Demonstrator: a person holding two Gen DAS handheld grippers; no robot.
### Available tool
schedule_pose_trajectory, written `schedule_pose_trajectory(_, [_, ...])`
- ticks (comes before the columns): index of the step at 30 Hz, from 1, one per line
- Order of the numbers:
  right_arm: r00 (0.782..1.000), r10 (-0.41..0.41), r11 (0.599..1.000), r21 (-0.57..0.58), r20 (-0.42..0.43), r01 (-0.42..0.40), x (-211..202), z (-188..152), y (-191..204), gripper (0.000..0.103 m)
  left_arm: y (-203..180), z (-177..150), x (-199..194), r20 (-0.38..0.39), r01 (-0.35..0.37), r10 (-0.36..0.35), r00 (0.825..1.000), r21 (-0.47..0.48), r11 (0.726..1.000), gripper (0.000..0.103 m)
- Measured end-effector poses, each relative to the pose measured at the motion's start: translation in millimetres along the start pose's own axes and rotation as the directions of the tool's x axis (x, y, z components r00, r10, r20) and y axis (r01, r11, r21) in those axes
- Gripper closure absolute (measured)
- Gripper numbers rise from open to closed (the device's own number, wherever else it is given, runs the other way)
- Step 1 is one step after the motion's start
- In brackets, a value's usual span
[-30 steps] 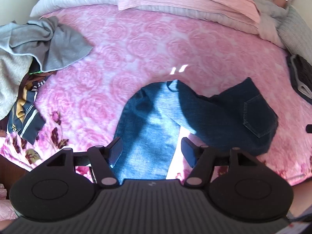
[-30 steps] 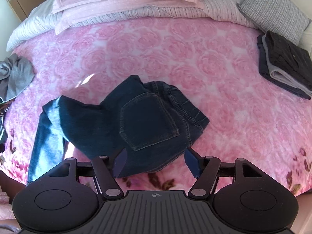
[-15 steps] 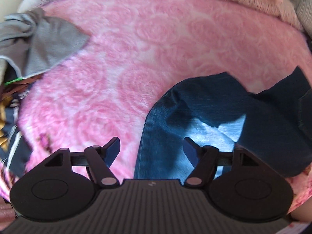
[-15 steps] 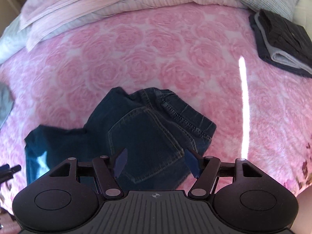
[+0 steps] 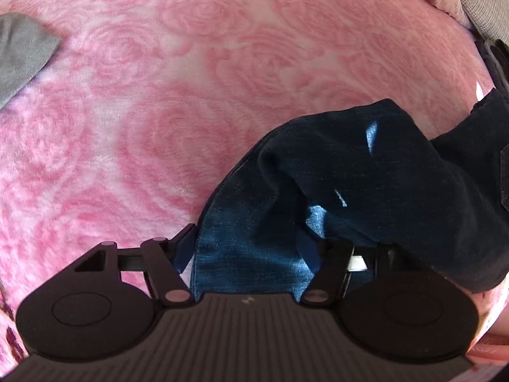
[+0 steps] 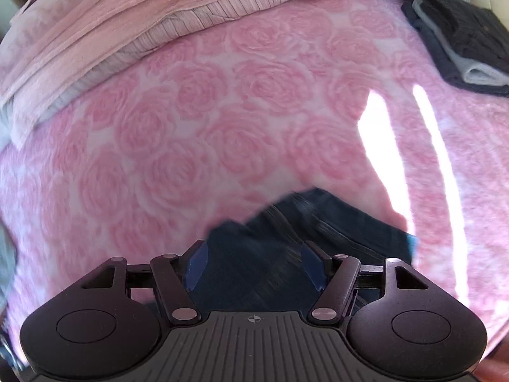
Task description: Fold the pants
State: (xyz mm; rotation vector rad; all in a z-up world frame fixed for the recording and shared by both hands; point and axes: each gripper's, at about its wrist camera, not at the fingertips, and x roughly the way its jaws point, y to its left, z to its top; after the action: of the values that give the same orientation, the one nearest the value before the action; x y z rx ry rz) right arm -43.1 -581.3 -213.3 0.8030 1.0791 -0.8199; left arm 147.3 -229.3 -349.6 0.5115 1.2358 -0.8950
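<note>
Dark blue jeans (image 5: 366,172) lie crumpled on the pink rose-patterned blanket (image 5: 159,95). In the left wrist view one lighter leg runs down between the fingers. My left gripper (image 5: 246,242) hovers low over that leg, its jaws closing with the denim between them. The left pad sits at the leg's edge, and no firm pinch shows. In the right wrist view the jeans (image 6: 318,222) are motion-blurred, waist end under my right gripper (image 6: 254,254), which is open just above the fabric.
A grey garment (image 5: 19,54) lies at the left of the bed. Folded dark and grey clothes (image 6: 461,41) sit at the far right. A pink folded duvet (image 6: 127,16) and a grey pillow (image 5: 486,6) line the far side.
Both grippers have dropped closer to the jeans. The left one now straddles the pant leg's edge. The right one has moved over the waist end, with its view rolled.
</note>
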Motion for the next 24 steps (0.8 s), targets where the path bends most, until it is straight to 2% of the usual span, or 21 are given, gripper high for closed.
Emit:
schedule_pose_trajectory(3, [0.999,-0.036,0.999,0.002,-0.039,0.036,27.2,12.5,14.9,0.040,5.3,2.1,-2.3,0.009,0.003,-0.003,1.000,-0.040,0.999,0.056])
schedule_pose_trajectory(5, [0.990,-0.101,0.995,-0.030,-0.103,0.098,48.0,15.1,20.1,0.041,9.1,4.2,-9.0,0.024,-0.001,0.002,1.000,-0.063,0.998,0.074])
schedule_pose_trajectory(6, [0.983,-0.120,0.992,-0.049,-0.137,0.114,56.4,13.3,19.6,0.050,10.7,6.0,-12.3,0.028,0.003,-0.001,1.000,-0.067,0.998,0.076])
schedule_pose_trajectory(7, [0.981,-0.106,0.994,-0.045,-0.161,0.100,59.4,10.5,15.7,0.088,11.4,7.2,-15.8,0.029,0.008,-0.006,1.000,-0.064,0.998,0.081])
schedule_pose_trajectory(8, [0.982,-0.096,0.995,-0.003,-0.163,0.097,55.3,8.8,7.5,0.094,10.1,8.8,-17.7,0.026,0.006,-0.004,1.000,-0.049,0.999,0.083])
schedule_pose_trajectory(10, [0.994,-0.028,0.993,0.111,-0.105,0.040,32.1,3.5,-18.0,0.098,5.0,13.0,-22.9,0.031,-0.002,0.002,1.000,-0.007,1.000,0.087])
schedule_pose_trajectory(12, [0.999,0.051,0.966,0.254,0.015,-0.053,-4.6,-4.6,-50.9,0.098,2.9,17.5,-33.6,0.054,-0.003,0.003,0.999,0.000,1.000,0.089])
schedule_pose_trajectory(15, [0.965,0.165,0.881,0.410,0.204,-0.237,-62.7,-17.2,-106.1,0.099,-0.5,32.4,-59.7,0.136,-0.002,0.002,0.991,-0.002,1.000,0.091])
schedule_pose_trajectory(17, [0.939,0.184,0.843,0.444,0.292,-0.303,-96.8,-18.6,-127.9,0.099,-7.0,51.9,-82.1,0.224,0.013,-0.016,0.975,0.015,1.000,0.092])
schedule_pose_trajectory(18, [0.917,0.190,0.834,0.435,0.350,-0.339,-115.6,-18.8,-134.0,0.099,-12.9,64.5,-94.5,0.272,0.017,-0.028,0.962,0.041,0.999,0.092])
schedule_pose_trajectory(19, [0.886,0.201,0.822,0.420,0.417,-0.384,-134.7,-19.3,-139.0,0.099,-21.0,78.4,-107.1,0.316,0.018,-0.042,0.948,0.079,0.997,0.092])
schedule_pose_trajectory(20, [0.845,0.216,0.806,0.399,0.489,-0.436,-154.5,-21.7,-143.2,0.099,-31.0,92.1,-120.8,0.363,0.006,-0.051,0.930,0.124,0.992,0.092])
schedule_pose_trajectory(22, [0.742,0.256,0.760,0.346,0.619,-0.550,-193.2,-27.6,-150.4,0.099,-49.1,115.5,-150.8,0.458,-0.031,-0.063,0.887,0.195,0.980,0.093])
schedule_pose_trajectory(24, [0.621,0.308,0.707,0.263,0.721,-0.656,-226.8,-36.6,-157.2,0.099,-59.9,132.3,-185.2,0.549,-0.045,-0.081,0.832,0.213,0.976,0.092])
